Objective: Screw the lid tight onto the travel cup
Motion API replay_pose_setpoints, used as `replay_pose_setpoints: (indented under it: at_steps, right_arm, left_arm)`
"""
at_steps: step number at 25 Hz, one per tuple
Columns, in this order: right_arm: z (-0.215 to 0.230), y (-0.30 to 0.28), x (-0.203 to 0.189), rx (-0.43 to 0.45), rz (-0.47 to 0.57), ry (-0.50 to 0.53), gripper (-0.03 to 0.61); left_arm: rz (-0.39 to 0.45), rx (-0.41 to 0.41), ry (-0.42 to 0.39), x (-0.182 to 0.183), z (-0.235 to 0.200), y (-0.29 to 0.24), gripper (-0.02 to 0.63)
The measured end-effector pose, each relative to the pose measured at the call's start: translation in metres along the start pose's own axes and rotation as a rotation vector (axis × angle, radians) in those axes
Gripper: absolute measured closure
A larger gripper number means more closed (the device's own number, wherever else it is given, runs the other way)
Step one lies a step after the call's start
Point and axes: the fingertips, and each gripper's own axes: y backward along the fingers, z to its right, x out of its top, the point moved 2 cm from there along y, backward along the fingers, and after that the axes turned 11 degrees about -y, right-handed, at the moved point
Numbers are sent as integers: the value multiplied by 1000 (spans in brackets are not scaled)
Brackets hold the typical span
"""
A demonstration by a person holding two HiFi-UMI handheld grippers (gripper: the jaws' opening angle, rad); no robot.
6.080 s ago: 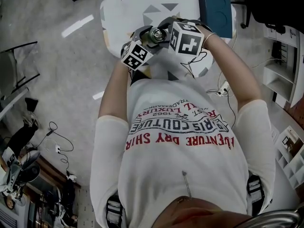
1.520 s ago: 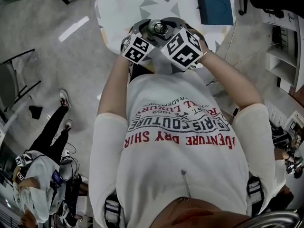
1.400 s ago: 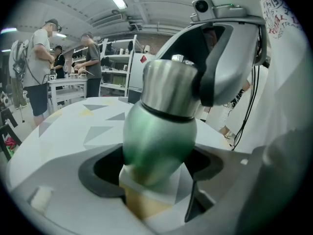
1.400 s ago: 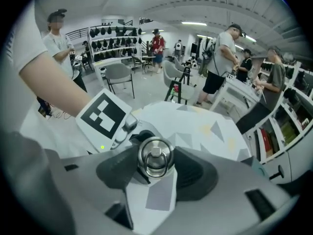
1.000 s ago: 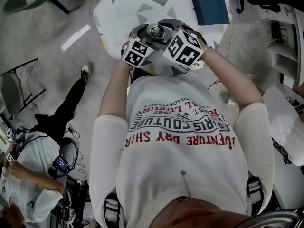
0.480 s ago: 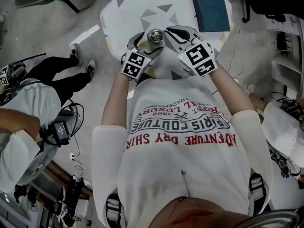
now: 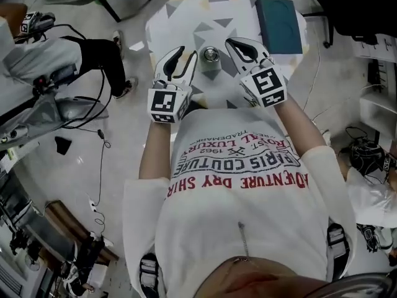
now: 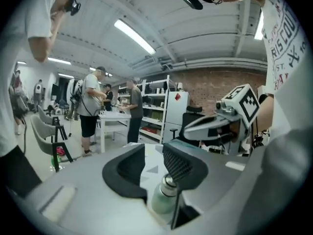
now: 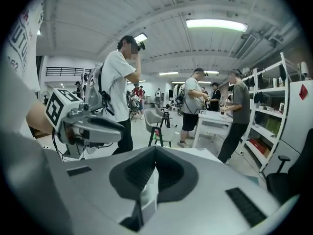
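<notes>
Left gripper (image 7: 186, 54): pulled back from the travel cup (image 7: 211, 55), jaws closing on nothing, cup just off its 3 o'clock tip. Cup upright on patterned table (image 7: 186, 8), at the person's 12 o'clock, lid (image 8: 169, 182) on; contents unseen. Right gripper (image 7: 237, 44): clenched, empty, clear of cup. Half a second ago both were at it. Teal box (image 7: 279, 23) at cup's 2 o'clock. Shirt (image 7: 239, 185) reads "ADVENTURE DRY", "COUTURE", "1962".

The person's shirt (image 7: 239, 228) reads "ADVENTURE DRY SHIR", "RIS COUTURE" and "1962"
</notes>
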Motion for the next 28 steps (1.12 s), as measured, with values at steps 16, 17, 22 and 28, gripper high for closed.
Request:
replay_pose_setpoints:
  at_steps: [16, 17, 22, 28]
  right_arm:
    - [5, 40, 41, -41, 208, -47, 569]
    - [4, 40, 41, -38, 209, -40, 569]
    - [1, 38, 41, -29, 206, -18, 569]
    - [2, 37, 41, -26, 210, -24, 569]
  left_arm:
    - [129, 114, -121, 100, -20, 29, 601]
    - [129, 112, -118, 99, -20, 28, 601]
    - [125, 115, -106, 97, -22, 26, 601]
    - [111, 134, -83, 94, -25, 24, 601]
